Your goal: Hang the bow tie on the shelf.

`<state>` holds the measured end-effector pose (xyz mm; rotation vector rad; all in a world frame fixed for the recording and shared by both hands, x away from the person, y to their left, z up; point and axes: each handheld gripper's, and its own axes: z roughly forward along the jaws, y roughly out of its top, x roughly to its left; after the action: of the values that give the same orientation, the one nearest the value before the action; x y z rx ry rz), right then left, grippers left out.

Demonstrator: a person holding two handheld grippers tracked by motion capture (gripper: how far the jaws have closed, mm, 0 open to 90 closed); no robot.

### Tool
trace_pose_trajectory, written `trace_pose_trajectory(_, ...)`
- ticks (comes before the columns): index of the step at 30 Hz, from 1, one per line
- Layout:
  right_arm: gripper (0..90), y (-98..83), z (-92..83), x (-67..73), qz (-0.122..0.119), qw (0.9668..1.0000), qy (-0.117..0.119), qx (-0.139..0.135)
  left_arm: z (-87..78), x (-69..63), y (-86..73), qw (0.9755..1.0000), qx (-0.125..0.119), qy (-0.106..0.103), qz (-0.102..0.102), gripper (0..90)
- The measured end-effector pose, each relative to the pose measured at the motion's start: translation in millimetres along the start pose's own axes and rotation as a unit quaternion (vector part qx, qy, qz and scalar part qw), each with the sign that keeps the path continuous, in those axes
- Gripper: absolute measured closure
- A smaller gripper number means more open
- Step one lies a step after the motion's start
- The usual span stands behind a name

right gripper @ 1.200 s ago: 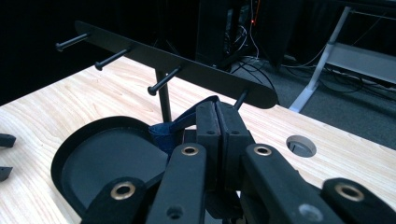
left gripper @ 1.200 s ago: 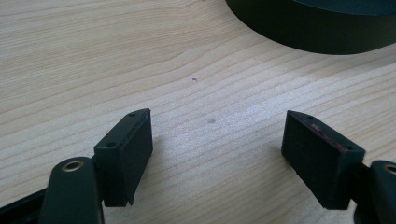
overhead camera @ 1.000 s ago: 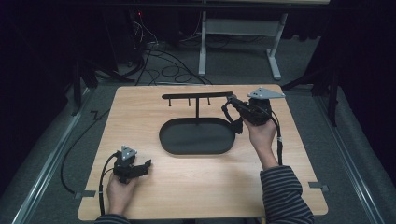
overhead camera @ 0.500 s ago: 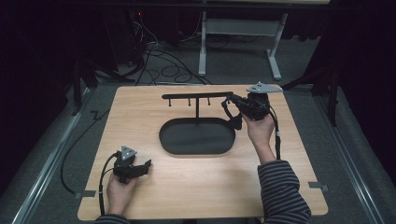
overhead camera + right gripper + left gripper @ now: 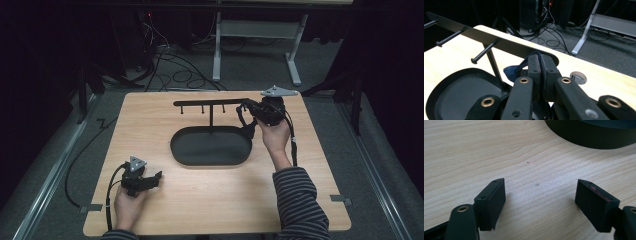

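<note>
Right gripper (image 5: 243,113) has shifted a short way left and farther from the person over the last second, closing on the right end of the rack; the left gripper (image 5: 156,177) has not moved. The wooden table (image 5: 200,205) carries a black rack (image 5: 210,102) whose horizontal bar stands on a thin post above an oval tray base (image 5: 172,148), with pegs (image 5: 484,52) projecting from the bar. In the right gripper view, the right gripper (image 5: 539,58) has its jaws pressed together on a dark blue fabric piece (image 5: 510,71), which bunches to the left of the jaws just below the bar's end, with a thin cord running up over the jaw tips. The jaws have just been opening by a very small amount, yet the fabric remains pinched between them. Judgement: the fabric is being brought to the rack for hanging and release is not yet complete. In the left gripper view, the left gripper (image 5: 540,190) rests low over bare wood, jaws spread with nothing between them.
</note>
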<state>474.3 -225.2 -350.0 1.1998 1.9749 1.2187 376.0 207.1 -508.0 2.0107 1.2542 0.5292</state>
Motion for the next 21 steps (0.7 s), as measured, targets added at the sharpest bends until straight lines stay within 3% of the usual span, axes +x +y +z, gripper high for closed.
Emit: trace_pose_trajectory(21,81.4,-5.0,-13.3,-6.0,0.007,1.0000,0.002,0.006,0.1,-0.2,-0.1,1.0000,-0.001,0.000,0.000,24.9)
